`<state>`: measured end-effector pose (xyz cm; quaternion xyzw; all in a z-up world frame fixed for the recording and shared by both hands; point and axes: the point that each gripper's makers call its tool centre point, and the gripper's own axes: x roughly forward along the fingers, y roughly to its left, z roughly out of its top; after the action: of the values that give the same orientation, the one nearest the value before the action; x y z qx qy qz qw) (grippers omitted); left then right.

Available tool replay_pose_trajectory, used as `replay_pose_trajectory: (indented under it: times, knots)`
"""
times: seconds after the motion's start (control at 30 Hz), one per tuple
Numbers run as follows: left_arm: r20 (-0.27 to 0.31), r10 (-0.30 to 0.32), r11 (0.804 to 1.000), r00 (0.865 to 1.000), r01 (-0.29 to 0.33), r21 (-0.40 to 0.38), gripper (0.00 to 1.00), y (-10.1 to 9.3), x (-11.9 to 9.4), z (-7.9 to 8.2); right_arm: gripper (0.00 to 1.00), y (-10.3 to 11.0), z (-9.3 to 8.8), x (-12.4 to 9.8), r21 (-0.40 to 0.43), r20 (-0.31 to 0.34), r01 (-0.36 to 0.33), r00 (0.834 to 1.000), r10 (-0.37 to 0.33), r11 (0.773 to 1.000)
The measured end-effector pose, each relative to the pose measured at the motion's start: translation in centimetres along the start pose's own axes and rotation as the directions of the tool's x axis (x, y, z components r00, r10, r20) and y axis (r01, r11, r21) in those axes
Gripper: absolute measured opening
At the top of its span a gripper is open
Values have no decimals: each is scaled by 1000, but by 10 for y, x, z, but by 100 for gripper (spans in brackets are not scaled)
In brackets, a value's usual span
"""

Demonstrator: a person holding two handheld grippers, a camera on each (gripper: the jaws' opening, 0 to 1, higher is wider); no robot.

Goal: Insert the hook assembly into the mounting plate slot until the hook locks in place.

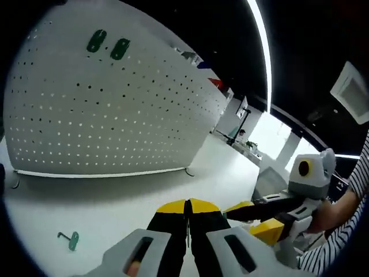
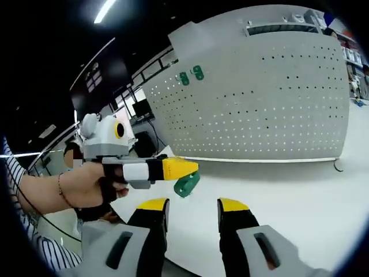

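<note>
- Right gripper (image 2: 193, 210): jaws stand apart with nothing between them, nearest the lens in the right gripper view, well short of the pegboard.
- Left gripper (image 1: 187, 209): in the left gripper view its 2 yellow-tipped jaws meet edge to edge. In the right gripper view the same gripper (image 2: 187, 170) enters from the left, held in a hand (image 2: 86, 184), its tips clamped on a green hook piece (image 2: 187, 184) that hangs just below them, in front of the pegboard and well apart from it.
- Second green hook (image 1: 70, 239): lies flat on the white table (image 1: 219, 179), near the pegboard's lower edge, toward that view's left.
- Pegboard (image 1: 115, 109): white perforated panel standing upright on the table, behind everything above. 2 green mounting plates (image 1: 108, 45) sit side by side near its upper part, seen also in the right gripper view (image 2: 191, 75).
- Handling judgement: the hook pieces appear small, light and rigid, probably moulded plastic, and smooth enough to twist in a loose pinch. Grip the flat body, leaving the insertion end free for the plate slot.
- Markings: no brand, label or writing is legible on the hooks, plates or pegboard.
</note>
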<state>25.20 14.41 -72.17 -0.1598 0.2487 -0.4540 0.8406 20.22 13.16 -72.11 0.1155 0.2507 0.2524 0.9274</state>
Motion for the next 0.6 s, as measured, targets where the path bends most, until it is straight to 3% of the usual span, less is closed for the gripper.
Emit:
replay_pose_trajectory:
  times: [0.17, 0.6]
  knots:
    - [44, -9, 999, 999, 11, -46, 1, -10, -8, -3, 28, 10, -1, 7, -28, -13, -17, 1000, 17, 999]
    - [128, 14, 992, 992, 3, -129, 1, -10, -24, -4, 20, 23, -2, 18, -120, -42, -31, 999, 26, 992]
